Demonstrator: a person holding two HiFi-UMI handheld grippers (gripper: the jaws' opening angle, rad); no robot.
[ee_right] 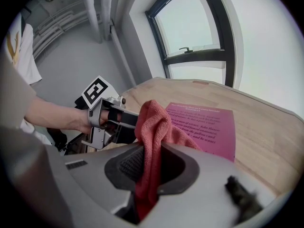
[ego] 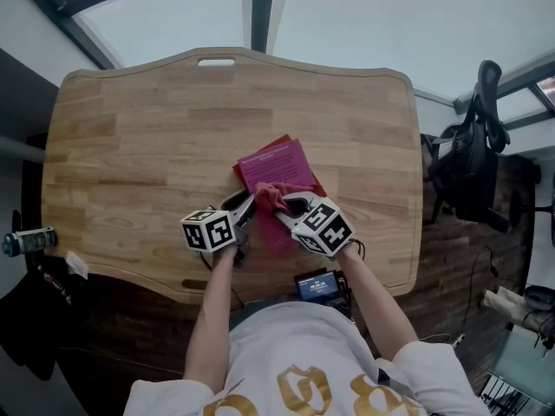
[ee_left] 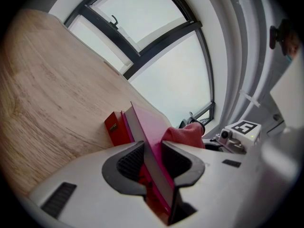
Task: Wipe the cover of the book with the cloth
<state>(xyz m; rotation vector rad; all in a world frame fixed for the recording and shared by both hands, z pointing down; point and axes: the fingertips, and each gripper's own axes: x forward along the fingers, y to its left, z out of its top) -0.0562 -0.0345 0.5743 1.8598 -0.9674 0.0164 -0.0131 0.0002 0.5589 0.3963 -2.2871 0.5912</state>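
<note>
Wooden table (ego: 130, 146) bears book (ego: 282, 165), edge clamped in left gripper (ee_left: 153, 156).

Magenta book (ego: 279, 165), printed cover facing up, is lying near the front edge of the counter (ego: 130, 128), apparently atop a red object (ee_left: 116, 127). Red terry cloth (ego: 270, 196) is sitting bunched on the cover's near end.

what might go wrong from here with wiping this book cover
1. The left claw pinches only the near edge of the pink book; a firm wipe may twist it loose or bend the cover.
2. The right claw grips the red cloth by a bunched fold, so it may pull out, or the claw tips could scrape the cover.
3. The book seems to lie on a red item, so it might slide.
</note>
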